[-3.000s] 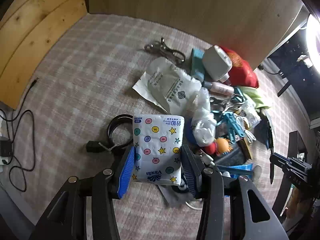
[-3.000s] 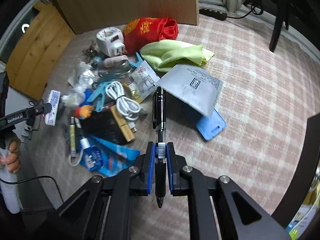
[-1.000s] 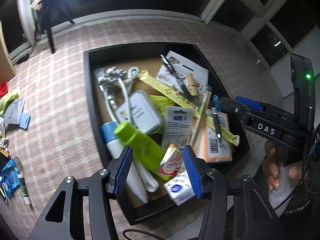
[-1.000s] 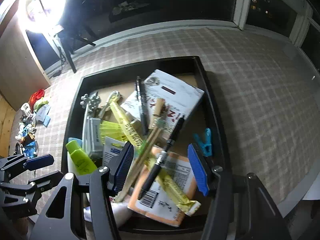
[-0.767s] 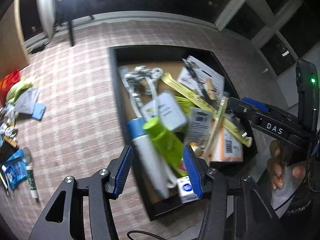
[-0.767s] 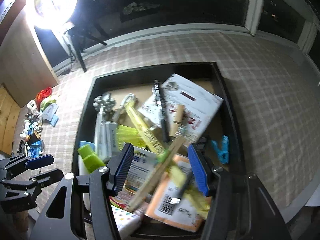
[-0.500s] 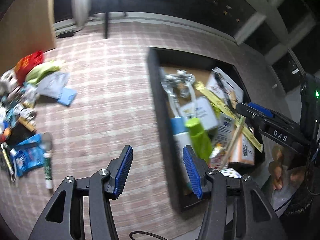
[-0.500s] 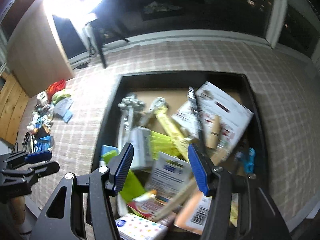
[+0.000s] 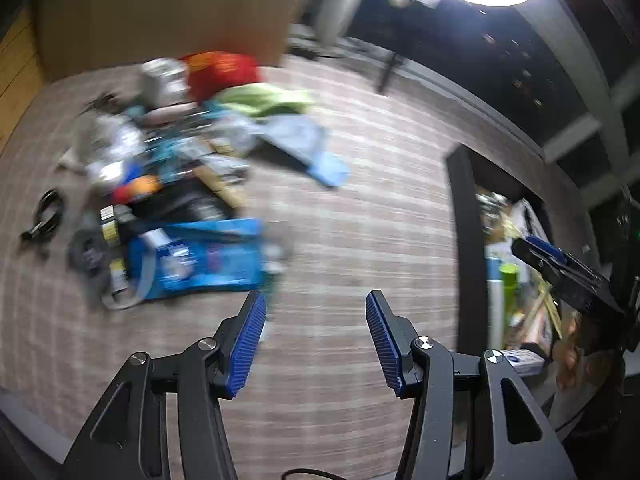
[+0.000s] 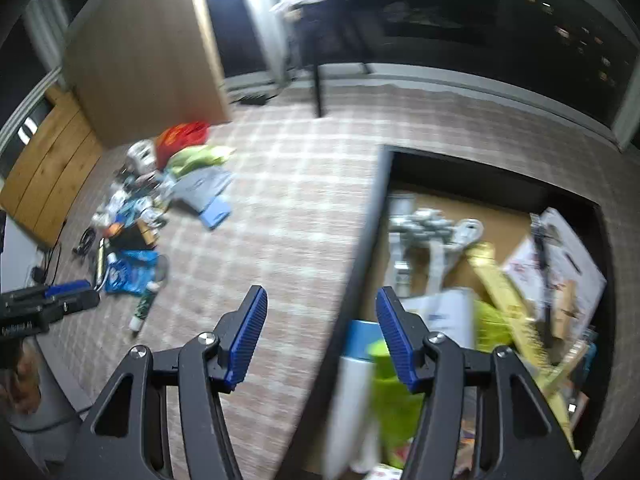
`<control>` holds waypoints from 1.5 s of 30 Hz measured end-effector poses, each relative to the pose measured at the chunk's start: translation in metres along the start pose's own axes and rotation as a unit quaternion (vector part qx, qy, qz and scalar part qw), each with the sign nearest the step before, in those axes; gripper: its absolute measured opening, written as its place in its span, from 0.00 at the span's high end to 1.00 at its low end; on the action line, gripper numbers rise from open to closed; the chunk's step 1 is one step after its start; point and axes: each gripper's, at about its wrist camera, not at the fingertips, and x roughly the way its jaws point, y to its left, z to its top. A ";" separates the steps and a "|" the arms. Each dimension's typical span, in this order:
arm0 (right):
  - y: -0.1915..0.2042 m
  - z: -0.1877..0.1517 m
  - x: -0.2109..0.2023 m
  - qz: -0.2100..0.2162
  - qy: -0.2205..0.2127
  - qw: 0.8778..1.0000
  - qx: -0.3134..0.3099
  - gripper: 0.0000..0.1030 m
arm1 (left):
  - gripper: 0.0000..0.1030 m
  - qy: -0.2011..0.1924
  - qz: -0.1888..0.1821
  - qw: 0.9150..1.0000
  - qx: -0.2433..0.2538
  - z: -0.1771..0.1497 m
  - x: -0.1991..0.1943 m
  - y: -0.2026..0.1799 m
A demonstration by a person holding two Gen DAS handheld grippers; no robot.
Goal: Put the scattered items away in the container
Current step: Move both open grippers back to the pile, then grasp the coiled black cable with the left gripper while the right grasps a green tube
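Left hand-held gripper (image 9: 315, 334): jaws spread wide, nothing between the blue ribbed pads (image 9: 249, 340), tilted down and forward. Right hand-held gripper (image 10: 321, 334): same state, jaws wide apart, blue pads (image 10: 394, 338) bare. Each one shows in the other's view: the right at the right edge of the left camera (image 9: 568, 270), the left at the left edge of the right camera (image 10: 48, 302). Person's fingers (image 9: 570, 354) wrap the right handle. Both views motion-blurred.
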 end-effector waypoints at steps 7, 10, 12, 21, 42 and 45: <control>0.061 -0.007 0.026 0.023 0.030 0.999 -0.039 0.46 | 0.52 -0.007 0.034 0.997 -0.065 -0.012 -0.015 0.096; 0.088 -0.014 0.038 0.025 0.044 0.997 -0.054 0.46 | 0.52 -0.004 0.046 0.995 -0.086 -0.017 -0.018 0.131; 0.104 -0.018 0.044 0.022 0.049 0.997 -0.062 0.46 | 0.52 -0.005 0.055 0.994 -0.097 -0.019 -0.021 0.153; 0.166 -0.024 0.063 0.017 0.071 0.995 -0.066 0.46 | 0.52 -0.012 0.073 0.989 -0.126 -0.014 -0.035 0.227; 0.213 -0.025 0.104 -0.032 0.123 0.992 0.009 0.46 | 0.54 0.079 0.150 0.972 0.164 0.076 0.034 0.223; 0.213 -0.025 0.111 -0.037 0.135 0.990 0.022 0.46 | 0.54 0.101 0.151 0.964 0.195 0.078 0.047 0.220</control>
